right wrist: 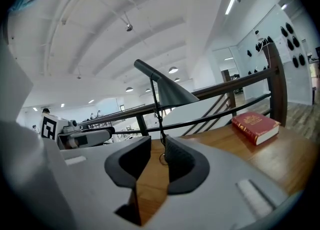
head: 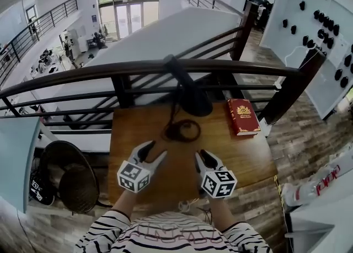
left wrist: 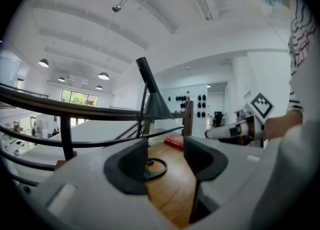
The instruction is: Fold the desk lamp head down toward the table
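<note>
A black desk lamp stands at the far middle of the wooden table (head: 182,183), its cone head (head: 194,100) raised on a thin stem above a ring base (head: 182,130). Both grippers hover over the near half of the table, pointing at the lamp and short of it. My left gripper (head: 155,151) is open with nothing between its jaws; in its own view the lamp head (left wrist: 156,106) and ring base (left wrist: 156,167) lie ahead of the left gripper (left wrist: 165,150). My right gripper (head: 203,155) is open too, with a narrower gap and nothing in it (right wrist: 157,150); the lamp head (right wrist: 172,93) rises beyond.
A red book (head: 242,116) lies on the table's far right corner. A dark wooden railing (head: 138,70) runs along the table's far edge, just behind the lamp. A black fan (head: 71,177) stands on the floor to the left, and white equipment (head: 314,188) to the right.
</note>
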A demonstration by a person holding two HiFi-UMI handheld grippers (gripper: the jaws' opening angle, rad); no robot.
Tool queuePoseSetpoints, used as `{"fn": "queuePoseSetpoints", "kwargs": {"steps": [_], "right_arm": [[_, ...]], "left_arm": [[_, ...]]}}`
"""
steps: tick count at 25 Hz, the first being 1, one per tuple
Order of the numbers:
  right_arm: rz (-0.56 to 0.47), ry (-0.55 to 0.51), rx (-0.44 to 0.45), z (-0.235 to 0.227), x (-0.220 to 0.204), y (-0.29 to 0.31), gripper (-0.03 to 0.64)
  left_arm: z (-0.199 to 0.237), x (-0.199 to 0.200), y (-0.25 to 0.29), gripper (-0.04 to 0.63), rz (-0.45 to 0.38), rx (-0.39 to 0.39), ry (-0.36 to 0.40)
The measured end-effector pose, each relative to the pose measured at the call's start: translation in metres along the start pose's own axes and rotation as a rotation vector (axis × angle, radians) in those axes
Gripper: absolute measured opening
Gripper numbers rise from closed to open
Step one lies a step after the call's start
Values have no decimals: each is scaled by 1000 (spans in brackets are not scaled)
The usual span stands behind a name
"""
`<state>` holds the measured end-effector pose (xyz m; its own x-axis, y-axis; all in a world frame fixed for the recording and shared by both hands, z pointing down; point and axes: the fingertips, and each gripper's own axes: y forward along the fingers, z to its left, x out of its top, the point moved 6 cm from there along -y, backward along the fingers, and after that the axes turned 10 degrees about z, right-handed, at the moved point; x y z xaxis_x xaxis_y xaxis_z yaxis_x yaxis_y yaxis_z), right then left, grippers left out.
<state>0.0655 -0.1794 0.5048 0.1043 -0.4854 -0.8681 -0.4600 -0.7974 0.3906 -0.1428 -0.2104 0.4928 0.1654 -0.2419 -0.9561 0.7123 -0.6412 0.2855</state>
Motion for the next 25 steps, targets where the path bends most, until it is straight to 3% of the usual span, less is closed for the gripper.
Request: {"fn": "queuePoseSetpoints", "kwargs": {"steps": [10, 19, 25], "right_arm": [[-5, 29, -66, 36, -31, -10, 12], [-6, 57, -111, 64, -54, -14, 2], [-8, 78, -112, 90, -71, -17, 2]], "left_arm": [[-4, -30, -39, 94, 21, -62, -13], [-1, -51, -63, 6, 35, -106, -38], [0, -64, -87, 3, 44, -128, -55]]}}
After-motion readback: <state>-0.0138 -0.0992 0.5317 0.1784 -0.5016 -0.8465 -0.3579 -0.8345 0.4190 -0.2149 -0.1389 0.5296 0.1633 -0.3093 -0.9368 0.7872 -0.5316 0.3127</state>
